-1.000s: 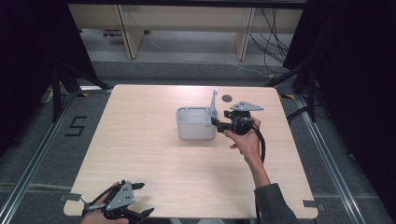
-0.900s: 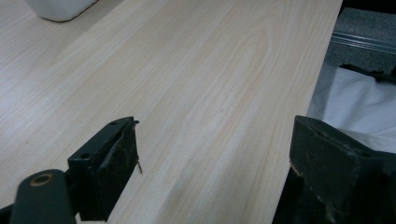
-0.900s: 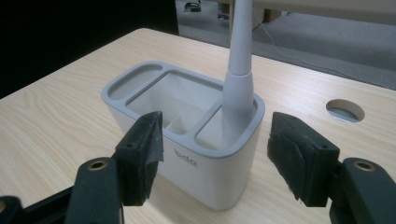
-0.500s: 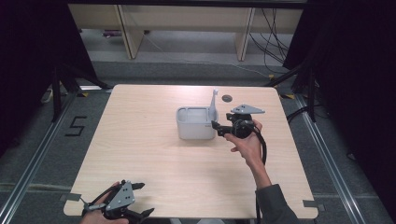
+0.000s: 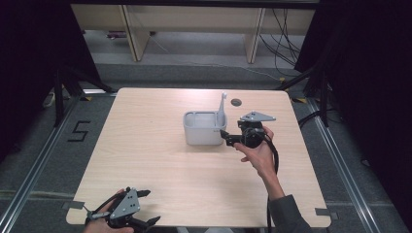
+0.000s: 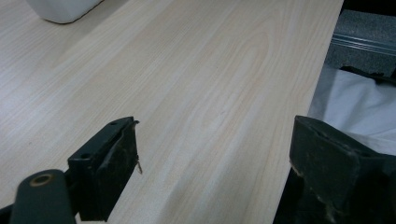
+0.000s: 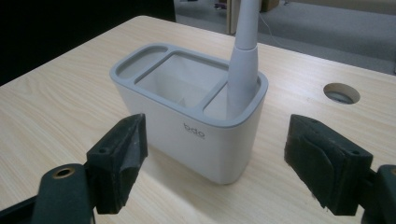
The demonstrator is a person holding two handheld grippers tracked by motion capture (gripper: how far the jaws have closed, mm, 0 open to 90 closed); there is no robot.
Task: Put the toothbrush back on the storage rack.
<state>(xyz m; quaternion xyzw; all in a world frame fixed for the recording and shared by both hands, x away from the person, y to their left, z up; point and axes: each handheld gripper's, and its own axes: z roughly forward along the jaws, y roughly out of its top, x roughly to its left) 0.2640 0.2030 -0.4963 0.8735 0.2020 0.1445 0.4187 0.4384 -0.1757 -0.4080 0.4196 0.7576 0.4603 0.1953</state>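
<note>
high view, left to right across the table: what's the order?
left gripper → grey holder → white brush handle standing in its right compartment → right gripper, jaws open → table hole.

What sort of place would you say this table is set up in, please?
Probably a lab or recording booth rather than a home: the bare wooden table stands between black curtains, with loose cables on the floor behind and a taped number beside it.
</note>
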